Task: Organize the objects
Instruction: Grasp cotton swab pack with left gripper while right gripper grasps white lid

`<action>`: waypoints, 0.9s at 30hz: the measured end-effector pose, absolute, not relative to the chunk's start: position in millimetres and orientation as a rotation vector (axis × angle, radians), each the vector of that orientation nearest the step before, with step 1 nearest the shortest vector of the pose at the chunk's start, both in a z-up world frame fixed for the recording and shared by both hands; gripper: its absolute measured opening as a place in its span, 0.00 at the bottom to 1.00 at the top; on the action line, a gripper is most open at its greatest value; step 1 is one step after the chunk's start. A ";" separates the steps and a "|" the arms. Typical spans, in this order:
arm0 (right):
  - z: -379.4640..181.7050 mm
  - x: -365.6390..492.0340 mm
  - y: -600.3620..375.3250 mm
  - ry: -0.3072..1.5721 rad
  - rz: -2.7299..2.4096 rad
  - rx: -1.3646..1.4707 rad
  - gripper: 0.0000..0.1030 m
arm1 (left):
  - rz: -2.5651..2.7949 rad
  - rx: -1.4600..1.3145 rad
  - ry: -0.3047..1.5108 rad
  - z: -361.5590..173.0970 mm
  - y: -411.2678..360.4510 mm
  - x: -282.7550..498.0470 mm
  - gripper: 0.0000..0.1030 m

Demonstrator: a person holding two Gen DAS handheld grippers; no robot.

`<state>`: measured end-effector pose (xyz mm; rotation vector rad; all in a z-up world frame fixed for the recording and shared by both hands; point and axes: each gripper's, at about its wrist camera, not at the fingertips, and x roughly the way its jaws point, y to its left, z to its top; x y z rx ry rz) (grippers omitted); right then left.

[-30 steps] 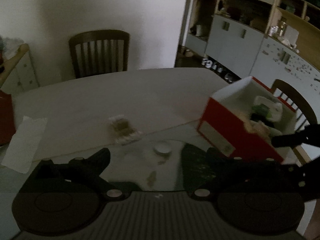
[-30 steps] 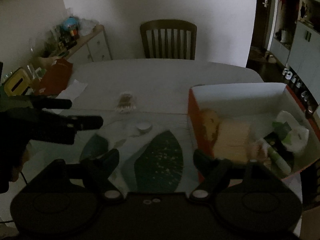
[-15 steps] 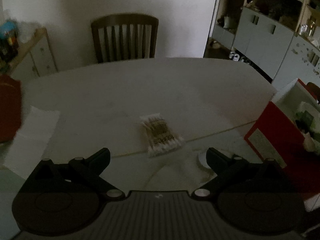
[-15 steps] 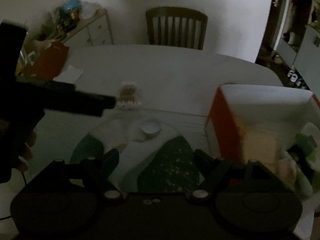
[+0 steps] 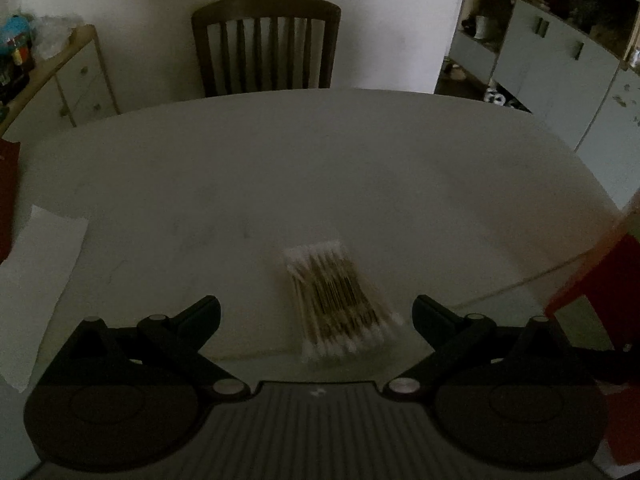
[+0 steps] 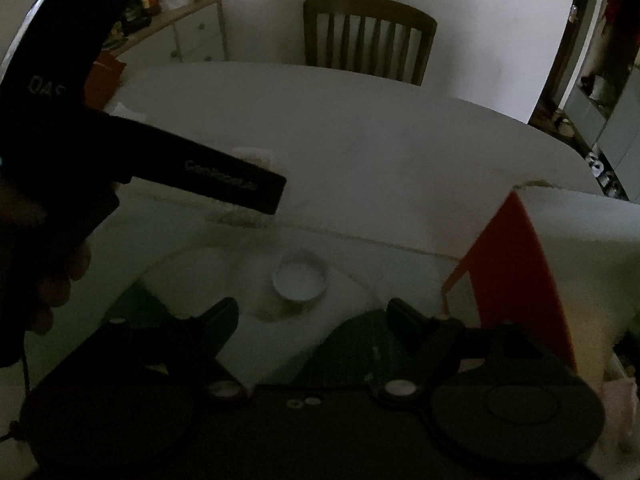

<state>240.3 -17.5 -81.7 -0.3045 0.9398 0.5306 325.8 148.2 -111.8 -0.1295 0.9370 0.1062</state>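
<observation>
A clear pack of cotton swabs (image 5: 338,300) lies on the pale table (image 5: 320,168). My left gripper (image 5: 316,309) is open just in front of it, and the near end of the pack sits between the jaws. A small white round lid (image 6: 300,280) rests on a leaf-print glass mat (image 6: 360,354). My right gripper (image 6: 314,314) is open right before the lid and holds nothing. The red box with white inside (image 6: 520,280) stands at the right. In the right wrist view the left gripper's finger (image 6: 224,176) crosses from the left and hides most of the swab pack.
A wooden chair (image 5: 266,44) stands at the table's far side. A white paper sheet (image 5: 40,280) and a red item (image 5: 8,192) lie at the left edge. A cluttered sideboard (image 5: 60,64) is at the back left, with grey cabinets (image 5: 560,60) at the right.
My left gripper swung left and closed in on the swab pack, which now sits between its fingers. My right gripper moved nearer the white lid, and the red box slid to the right in view.
</observation>
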 end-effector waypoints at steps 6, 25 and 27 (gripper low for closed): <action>-96.2 251.6 -13.2 0.937 0.540 -0.296 0.78 | 0.139 -0.118 0.960 -127.3 147.2 333.2 1.00; -113.5 260.9 -9.8 0.943 0.545 -0.306 0.65 | 0.135 -0.119 0.951 -137.6 141.9 332.7 0.97; -112.8 259.6 -9.0 0.935 0.549 -0.307 0.56 | 0.128 -0.110 0.944 -137.8 140.0 329.5 0.91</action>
